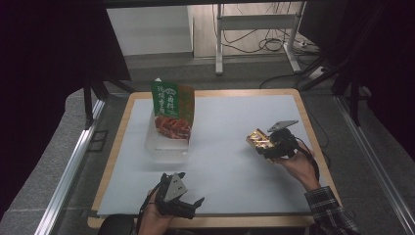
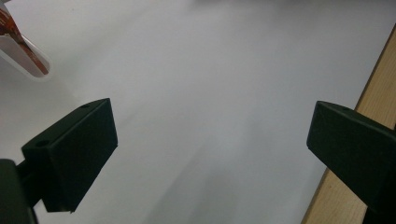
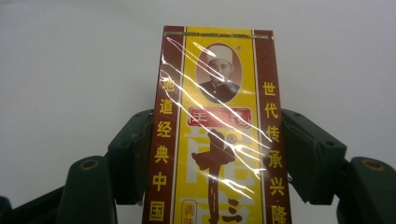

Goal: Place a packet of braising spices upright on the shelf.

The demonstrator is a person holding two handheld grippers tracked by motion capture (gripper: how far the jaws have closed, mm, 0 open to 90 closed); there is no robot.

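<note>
Table [image 1: 298, 105] surface carries a white sheet [image 1: 230, 147], with a clear container [image 1: 166, 144] at its far left holding an upright green and red pouch [image 1: 172, 111]. Right gripper [image 1: 266, 142], raised over the right side of the sheet, clamps a yellow and brown box [image 3: 217, 130] by its two long sides, well apart from the container; left gripper [image 1: 188, 188] sits at the near edge, jaws spread wide with nothing between them
</note>
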